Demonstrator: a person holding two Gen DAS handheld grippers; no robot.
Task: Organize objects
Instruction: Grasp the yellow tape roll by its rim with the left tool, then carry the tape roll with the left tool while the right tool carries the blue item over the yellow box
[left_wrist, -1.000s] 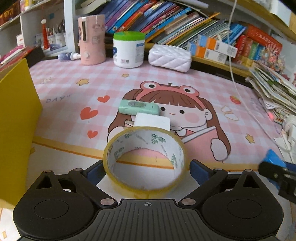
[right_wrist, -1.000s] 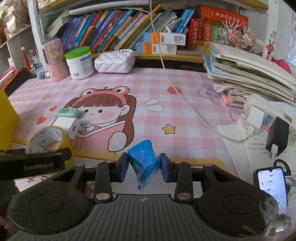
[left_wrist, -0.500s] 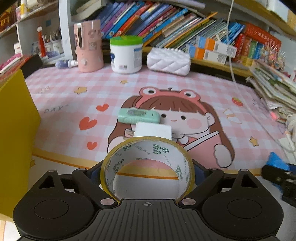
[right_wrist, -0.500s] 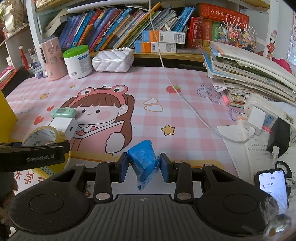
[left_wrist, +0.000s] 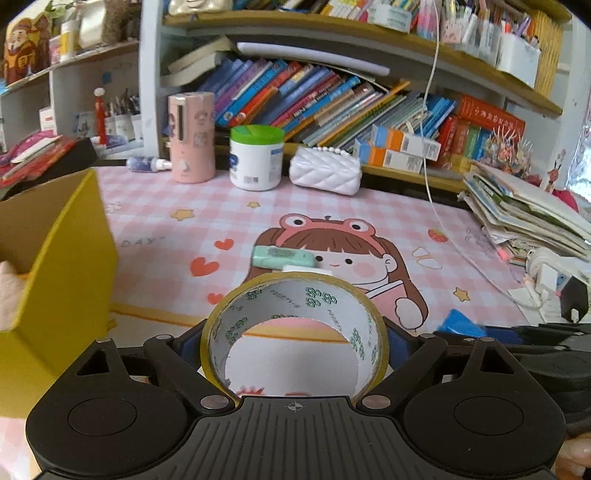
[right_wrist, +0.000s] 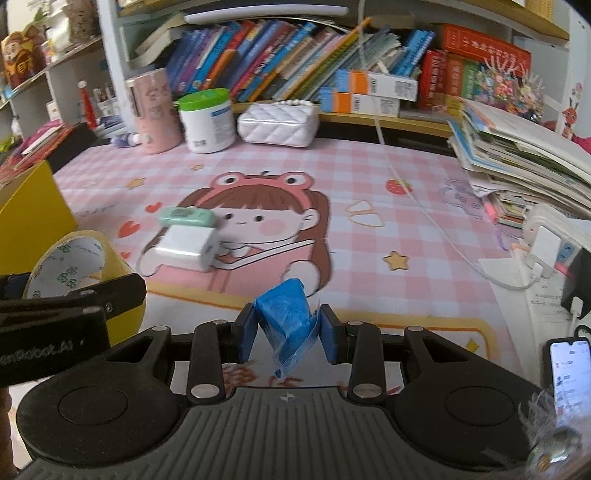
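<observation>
My left gripper (left_wrist: 294, 334) is shut on a yellow tape roll (left_wrist: 295, 295) and holds it above the pink mat; the roll also shows in the right wrist view (right_wrist: 74, 266). My right gripper (right_wrist: 290, 328) is shut on a crumpled blue wrapper (right_wrist: 286, 314), which shows in the left wrist view (left_wrist: 458, 323) too. A mint green case (left_wrist: 282, 256) and a white charger block (right_wrist: 184, 247) lie on the mat ahead. A yellow box (left_wrist: 62, 266) stands at the left, open at the top.
A pink cup (left_wrist: 191, 136), a green-lidded tub (left_wrist: 256, 157) and a white quilted purse (left_wrist: 325, 171) stand at the mat's back edge before bookshelves. A stack of books (right_wrist: 524, 162), a power strip (right_wrist: 546, 236), a white cable and a phone (right_wrist: 567, 369) are at the right.
My left gripper has closed on the tape roll and lifted it off the mat. My right gripper has kept hold of the blue wrapper and risen a little.
</observation>
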